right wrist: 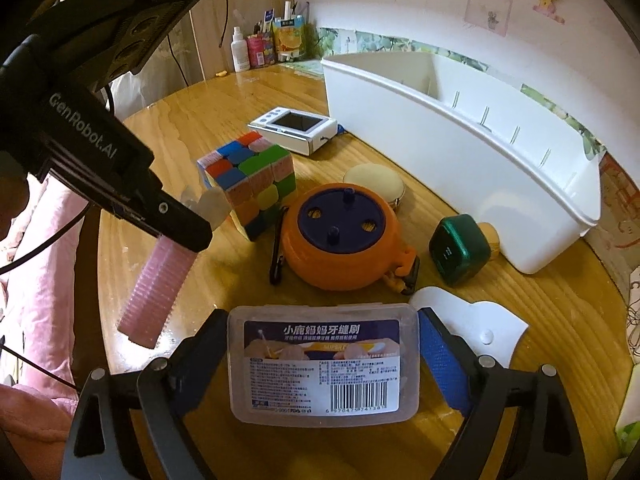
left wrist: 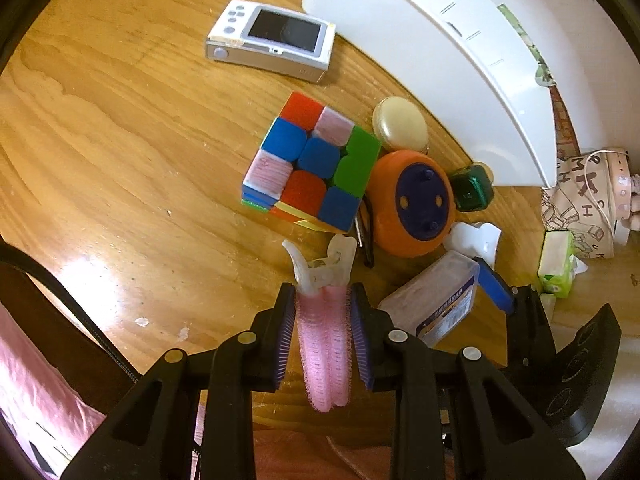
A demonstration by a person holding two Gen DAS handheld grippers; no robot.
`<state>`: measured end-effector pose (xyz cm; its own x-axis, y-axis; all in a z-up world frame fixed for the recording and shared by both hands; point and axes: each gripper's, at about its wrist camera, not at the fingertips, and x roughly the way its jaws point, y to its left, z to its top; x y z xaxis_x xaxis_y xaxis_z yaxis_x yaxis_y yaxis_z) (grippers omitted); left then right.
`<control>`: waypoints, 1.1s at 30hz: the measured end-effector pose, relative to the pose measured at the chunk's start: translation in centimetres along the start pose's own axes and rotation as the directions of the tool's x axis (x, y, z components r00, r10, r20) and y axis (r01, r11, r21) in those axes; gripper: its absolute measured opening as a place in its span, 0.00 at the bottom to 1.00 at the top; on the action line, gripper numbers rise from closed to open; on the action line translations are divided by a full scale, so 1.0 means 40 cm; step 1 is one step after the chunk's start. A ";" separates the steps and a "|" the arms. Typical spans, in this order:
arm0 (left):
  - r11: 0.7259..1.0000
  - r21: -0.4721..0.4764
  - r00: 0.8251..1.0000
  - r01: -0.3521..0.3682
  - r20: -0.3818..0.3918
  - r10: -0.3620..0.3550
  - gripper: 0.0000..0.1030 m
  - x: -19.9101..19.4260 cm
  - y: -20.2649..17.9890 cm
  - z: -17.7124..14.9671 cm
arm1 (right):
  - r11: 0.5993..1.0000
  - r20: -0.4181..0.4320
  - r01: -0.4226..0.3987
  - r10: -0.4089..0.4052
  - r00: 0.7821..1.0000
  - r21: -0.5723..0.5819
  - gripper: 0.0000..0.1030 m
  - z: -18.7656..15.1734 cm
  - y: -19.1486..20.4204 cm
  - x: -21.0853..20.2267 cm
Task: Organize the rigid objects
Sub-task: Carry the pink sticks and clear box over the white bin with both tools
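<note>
Held item: pink ridged hair-roller clip w/ clear plastic claw [left wrist: 326, 336], pinched between the pads of the left gripper [left wrist: 323, 336], clear of the wooden tabletop [left wrist: 120, 140], apparently en route to the bin.
Right gripper [right wrist: 320, 364]: fingers spread wide either side of a clear plastic floss-pick box w/ blue label [right wrist: 324, 364]; whether the pads press it can't be told. Box sits low over the table at its near edge.
Nearby clutter: scrambled multicolour puzzle cube [left wrist: 312, 160], orange round reel w/ navy top [right wrist: 344, 240], dark green small case [right wrist: 460, 248], white handheld device w/ screen [left wrist: 272, 40], all loose on the table.
Destination (likely): white plastic divided organiser bin [right wrist: 460, 152] at the back, compartments look empty from here.
</note>
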<state>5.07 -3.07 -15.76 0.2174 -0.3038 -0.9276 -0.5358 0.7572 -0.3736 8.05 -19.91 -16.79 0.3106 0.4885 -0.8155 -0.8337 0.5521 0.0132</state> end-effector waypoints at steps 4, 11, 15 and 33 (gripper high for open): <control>0.999 0.035 1.000 -0.007 0.030 0.006 0.28 -0.024 -0.017 -0.001 | 1.000 0.021 0.006 -0.006 1.000 0.004 0.89 0.001 0.009 -0.026; 0.995 0.097 0.994 -0.016 0.113 0.005 0.28 -0.095 -0.060 -0.007 | 1.000 0.066 0.026 -0.026 0.998 0.006 0.89 0.010 0.022 -0.075; 0.991 0.133 0.989 -0.021 0.148 0.001 0.28 -0.121 -0.094 -0.005 | 0.999 0.102 0.048 -0.049 0.994 0.010 0.89 0.026 0.024 -0.108; 0.960 0.275 0.952 -0.053 0.305 -0.035 0.28 -0.252 -0.167 0.090 | 0.978 0.239 0.171 -0.196 0.951 0.122 0.89 0.138 -0.028 -0.178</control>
<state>9.40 -3.00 -3.91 0.4745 -0.1388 -0.8693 -0.3016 0.9021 -0.3087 9.28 -20.25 -7.80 0.5678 0.5175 -0.6401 -0.7062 0.7058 -0.0558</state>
